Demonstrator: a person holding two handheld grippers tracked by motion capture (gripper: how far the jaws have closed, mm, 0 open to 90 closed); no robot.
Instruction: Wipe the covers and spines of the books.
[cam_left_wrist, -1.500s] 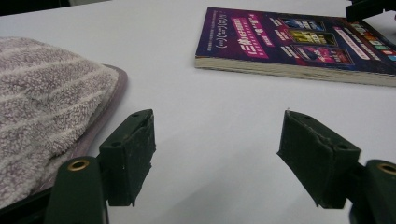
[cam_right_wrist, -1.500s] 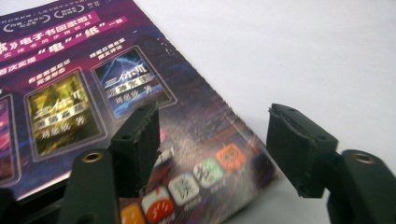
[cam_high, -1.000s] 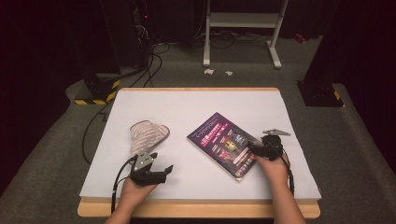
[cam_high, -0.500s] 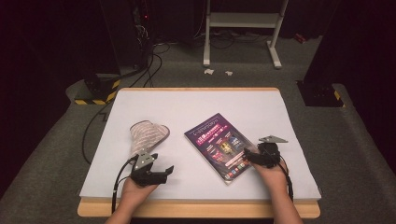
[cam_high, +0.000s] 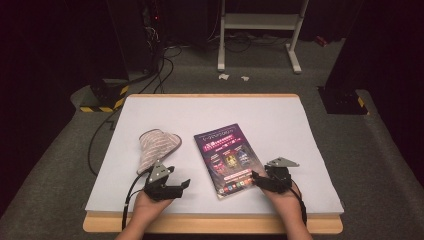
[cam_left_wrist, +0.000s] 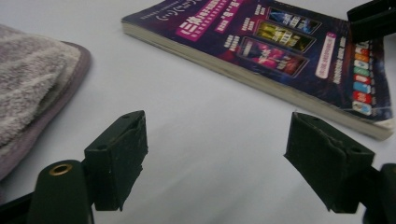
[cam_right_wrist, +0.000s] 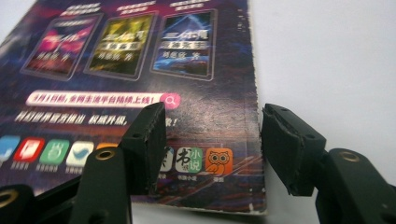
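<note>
The right gripper (cam_right_wrist: 212, 149), jaws narrowing astride the glossy book (cam_high: 229, 157) edge, gripped nothing; the left gripper (cam_left_wrist: 215, 163) gaped near a fuzzy cloth (cam_high: 156, 147).

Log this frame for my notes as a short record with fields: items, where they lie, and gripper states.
surface: white table top
book: purple-covered book, flat, mid-table
cloth: striped cloth, left of the book, apart from it
left gripper: open, nothing between its jaws, near the cloth
right gripper: at the book's near right corner, jaws straddling the cover edge and just been closing; pads not pressing yet
</note>
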